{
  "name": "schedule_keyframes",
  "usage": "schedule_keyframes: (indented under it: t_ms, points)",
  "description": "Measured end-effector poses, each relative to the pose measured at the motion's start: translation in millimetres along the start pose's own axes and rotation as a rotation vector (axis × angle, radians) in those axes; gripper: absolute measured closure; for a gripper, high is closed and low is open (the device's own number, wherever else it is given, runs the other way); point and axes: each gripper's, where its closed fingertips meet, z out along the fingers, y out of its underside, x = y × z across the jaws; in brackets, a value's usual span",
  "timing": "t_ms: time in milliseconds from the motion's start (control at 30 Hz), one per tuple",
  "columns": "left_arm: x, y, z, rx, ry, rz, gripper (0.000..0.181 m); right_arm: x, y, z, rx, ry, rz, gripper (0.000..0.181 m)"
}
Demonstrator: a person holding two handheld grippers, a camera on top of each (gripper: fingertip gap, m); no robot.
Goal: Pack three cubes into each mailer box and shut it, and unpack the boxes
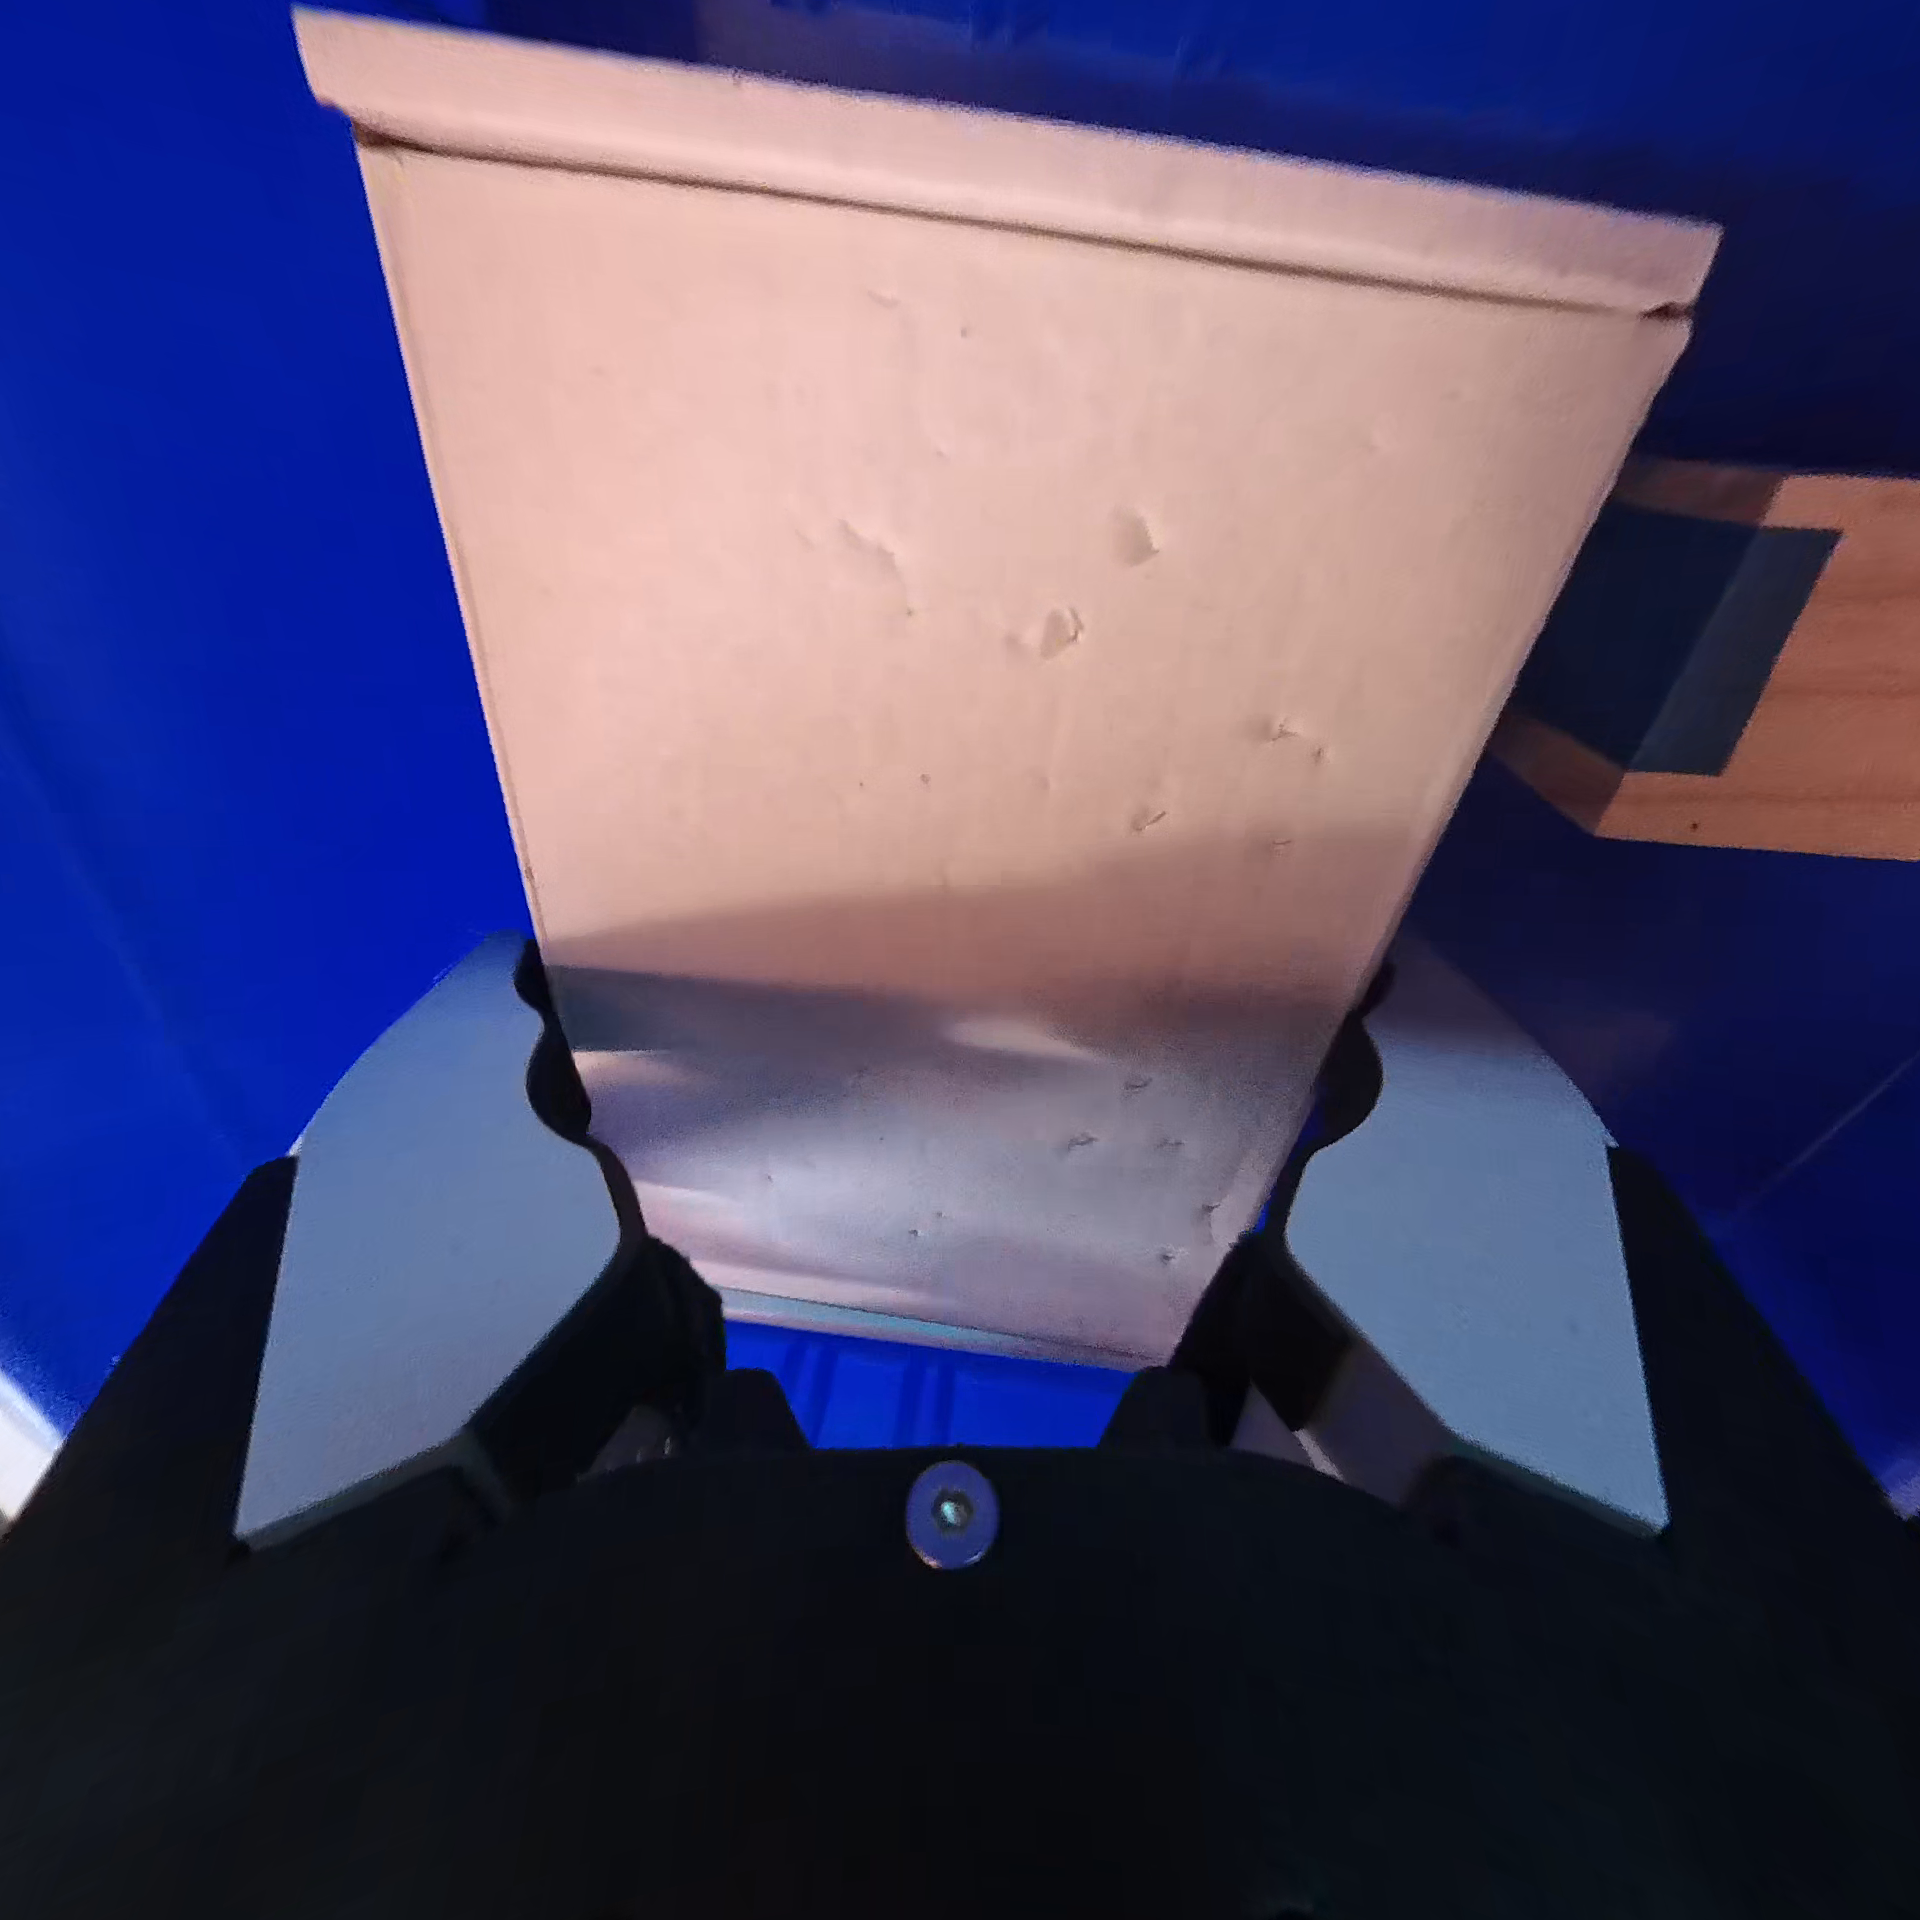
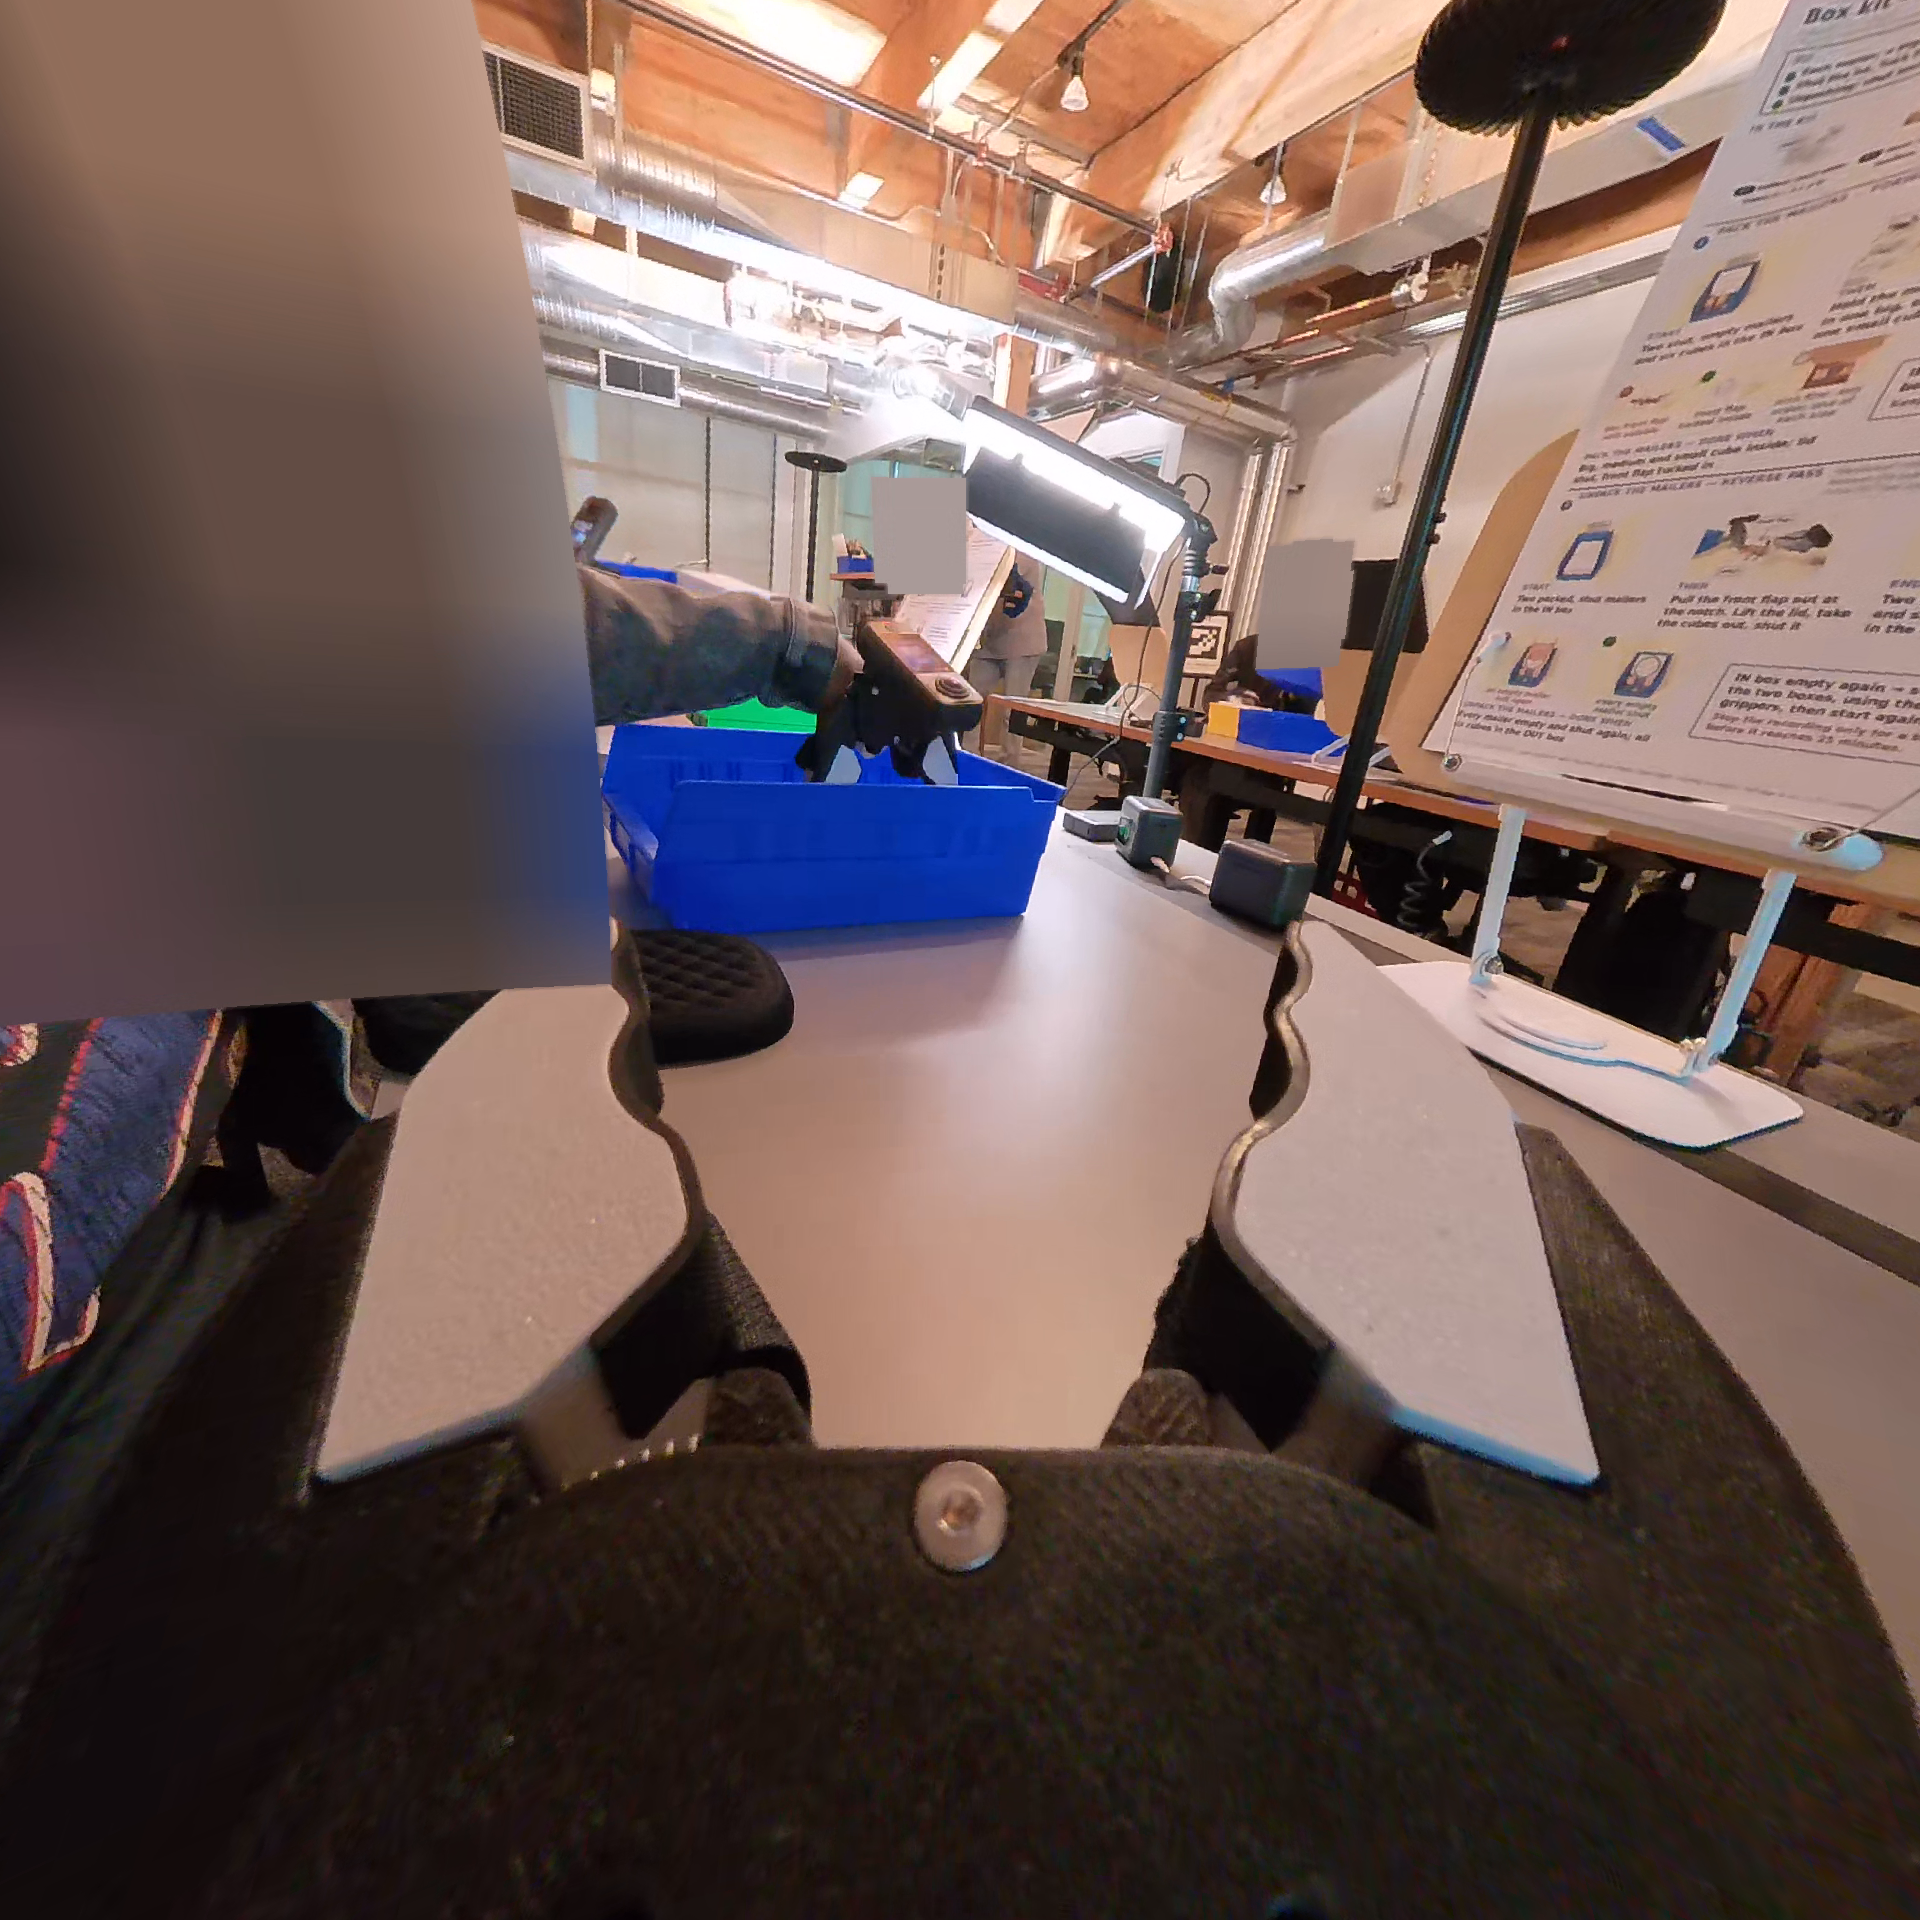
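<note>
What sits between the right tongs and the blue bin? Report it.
In the right wrist view: bare grey table, with a black pad at its left edge, between right tongs and bin.

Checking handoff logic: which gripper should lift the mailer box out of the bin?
Left. The left gripper straddles the mailer box inside the blue bin; the right gripper hangs open over bare table.

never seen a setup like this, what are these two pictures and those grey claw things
Each picture comes from a camera mounted on a hand-held claw, looking forward along its two grey fingers. There is no robot: a person holds one claw in each hand.

The left claw reaches into a blue bin and has a closed cardboard mailer box between its fingers.

The right claw is open and empty over the grey table. Its picture also shows the blue bin with the left claw in it, and an instruction sheet on a stand.
</note>
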Motion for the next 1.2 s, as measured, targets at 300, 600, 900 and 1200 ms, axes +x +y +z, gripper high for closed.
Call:
schedule_keyframes:
  t_ms: [300, 600, 900, 1200]
  points:
    - [-4, 5, -19, -0.027, -0.061, 0.025, 0.049, 0, 3, 1, -0.009, 0.000, -0.006, 0.068]
    - [-21, 5, -101, -0.109, -0.263, 0.031, 0.049, -1, 1, 1, -0.002, 0.002, -0.015, 0.068]
    - [2, -89, -188, 0.002, -0.376, 0.092, 0.049, -4, 12, 3, -0.063, -0.004, -0.041, 0.069]
    - [89, -258, -132, 0.164, -0.257, 0.281, 0.049, -4, 24, 6, -0.139, 0.001, -0.056, 0.068]
